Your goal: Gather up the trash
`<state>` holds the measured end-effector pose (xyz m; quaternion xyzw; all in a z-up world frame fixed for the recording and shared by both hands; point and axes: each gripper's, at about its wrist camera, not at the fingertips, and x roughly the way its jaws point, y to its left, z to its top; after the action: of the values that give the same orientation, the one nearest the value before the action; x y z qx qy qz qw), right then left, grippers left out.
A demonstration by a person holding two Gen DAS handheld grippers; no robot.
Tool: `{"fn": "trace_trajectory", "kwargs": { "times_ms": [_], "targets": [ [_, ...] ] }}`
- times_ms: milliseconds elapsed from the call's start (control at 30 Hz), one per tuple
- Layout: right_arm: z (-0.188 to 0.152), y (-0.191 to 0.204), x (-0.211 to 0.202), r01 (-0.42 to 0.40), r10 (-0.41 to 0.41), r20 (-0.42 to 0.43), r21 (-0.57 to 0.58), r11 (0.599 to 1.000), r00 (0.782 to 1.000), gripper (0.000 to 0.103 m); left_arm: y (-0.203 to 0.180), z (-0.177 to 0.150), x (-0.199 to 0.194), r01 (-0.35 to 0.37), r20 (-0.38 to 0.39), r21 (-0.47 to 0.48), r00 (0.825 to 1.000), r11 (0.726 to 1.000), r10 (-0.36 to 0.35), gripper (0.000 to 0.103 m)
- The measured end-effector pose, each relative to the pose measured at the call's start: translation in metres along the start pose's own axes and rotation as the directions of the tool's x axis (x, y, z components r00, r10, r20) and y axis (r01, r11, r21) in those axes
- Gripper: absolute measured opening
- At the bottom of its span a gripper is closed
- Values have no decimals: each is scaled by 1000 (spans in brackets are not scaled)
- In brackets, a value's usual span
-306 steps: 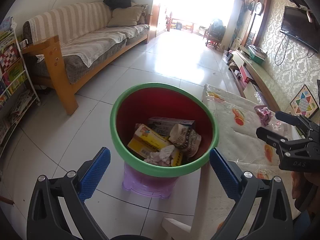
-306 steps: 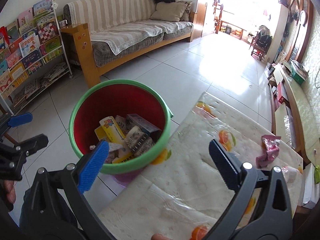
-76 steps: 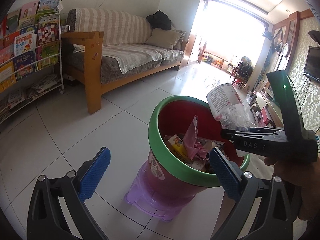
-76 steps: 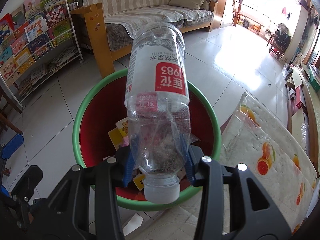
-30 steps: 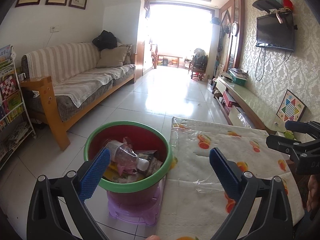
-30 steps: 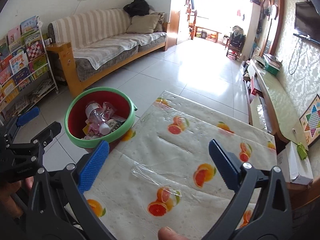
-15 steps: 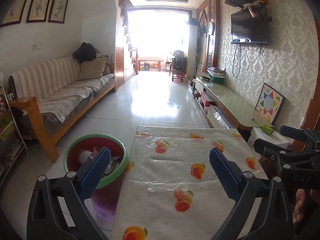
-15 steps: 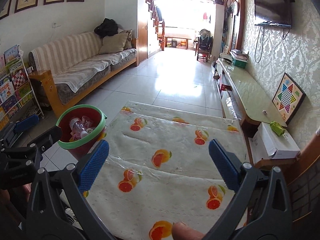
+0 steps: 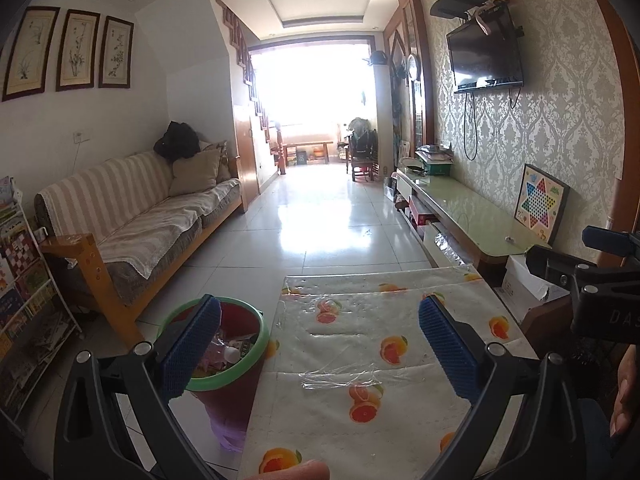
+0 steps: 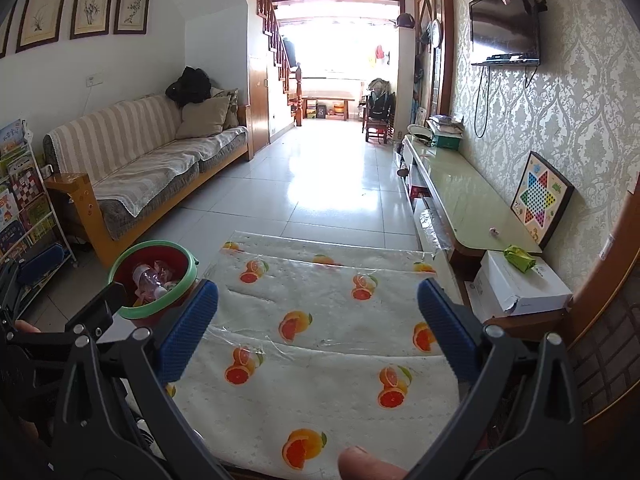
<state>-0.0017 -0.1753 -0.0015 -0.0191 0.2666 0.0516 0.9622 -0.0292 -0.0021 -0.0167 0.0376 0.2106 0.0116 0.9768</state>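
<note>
A red bin with a green rim (image 9: 240, 360) (image 10: 160, 308) stands on a purple stool (image 9: 230, 434) left of the table. Inside lie a clear plastic bottle (image 10: 146, 278), a pink wrapper and cartons. The table's orange-print cloth (image 9: 360, 360) (image 10: 320, 340) carries no trash in either view. My left gripper (image 9: 320, 344) is open and empty above the table's near left. My right gripper (image 10: 318, 326) is open and empty above the table's near edge. Each gripper shows at the edge of the other's view.
A striped sofa (image 9: 152, 216) runs along the left wall and a book rack (image 9: 24, 300) stands at far left. A low TV cabinet (image 10: 460, 200) lines the right wall, with a white box (image 10: 520, 284) and a green packet (image 10: 519, 258) beside the table.
The bottle the right gripper held is now in the bin. Both grippers have pulled back and up from the bin, so the whole table shows.
</note>
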Motion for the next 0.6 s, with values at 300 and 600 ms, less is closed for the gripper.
{"fn": "trace_trajectory", "kwargs": {
  "times_ms": [300, 600],
  "targets": [
    [3, 2, -19, 13, -14, 21, 25, 1000, 1000, 98, 10, 10, -19, 22, 26, -19, 999, 1000, -22, 95],
    [1, 2, -27, 15, -16, 24, 27, 1000, 1000, 98, 10, 11, -21, 50, 8, -20, 999, 999, -50, 95]
  ]
}}
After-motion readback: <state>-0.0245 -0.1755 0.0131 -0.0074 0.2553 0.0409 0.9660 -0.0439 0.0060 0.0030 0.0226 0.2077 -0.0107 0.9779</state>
